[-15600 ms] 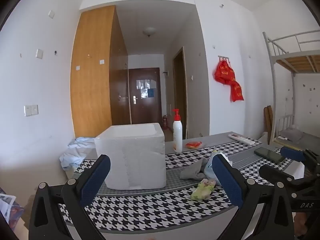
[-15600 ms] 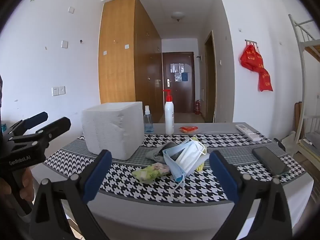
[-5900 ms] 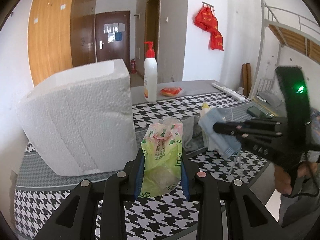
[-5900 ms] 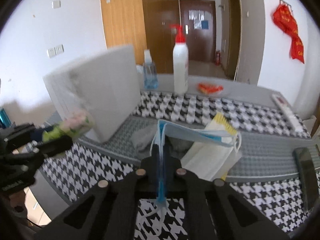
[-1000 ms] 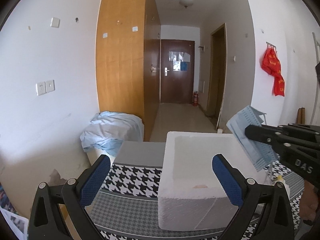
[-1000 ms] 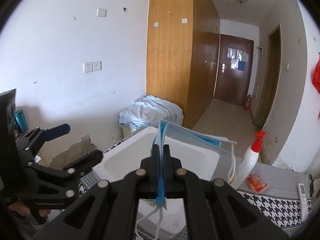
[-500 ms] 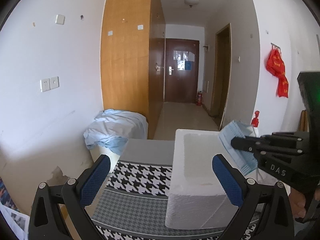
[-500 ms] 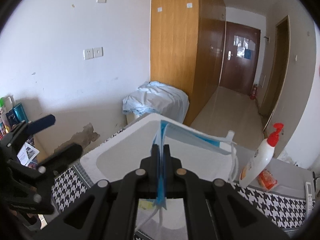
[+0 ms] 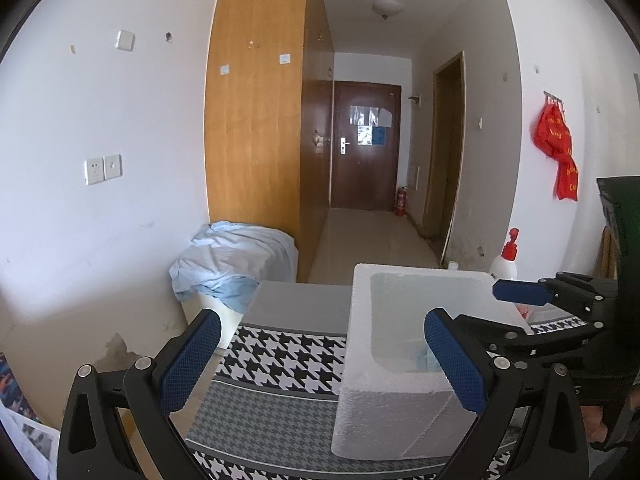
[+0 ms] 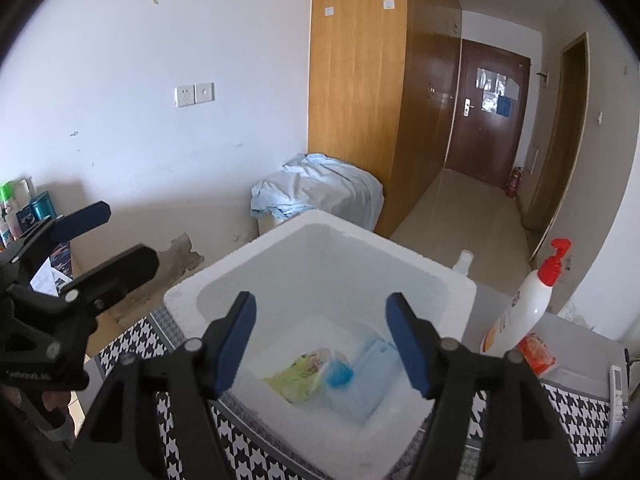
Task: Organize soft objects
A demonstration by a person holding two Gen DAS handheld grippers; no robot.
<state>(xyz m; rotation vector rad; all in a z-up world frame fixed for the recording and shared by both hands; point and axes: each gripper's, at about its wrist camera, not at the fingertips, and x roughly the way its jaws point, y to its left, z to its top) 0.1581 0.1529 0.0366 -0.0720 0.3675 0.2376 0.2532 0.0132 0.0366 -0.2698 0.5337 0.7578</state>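
A white foam box (image 10: 224, 280) stands open on the houndstooth table (image 10: 132, 344). Inside it lie a green tissue pack (image 10: 296, 378) and blue face masks (image 10: 368, 376). My right gripper (image 10: 322, 340) is open and empty, right above the box opening. My left gripper (image 9: 320, 360) is open and empty, left of the foam box (image 9: 384, 404). The right gripper also shows in the left wrist view (image 9: 532, 300), over the box. The left gripper shows at the left of the right wrist view (image 10: 104, 240).
A white pump bottle with a red top (image 10: 524, 304) and a small red packet (image 10: 536, 354) stand right of the box. A remote (image 10: 616, 392) lies at the far right. A bin draped in pale blue cloth (image 9: 236, 256) stands behind the table.
My right gripper has opened and let the blue masks drop into the foam box. It has moved lower over the opening. The left gripper stays open beside the box.
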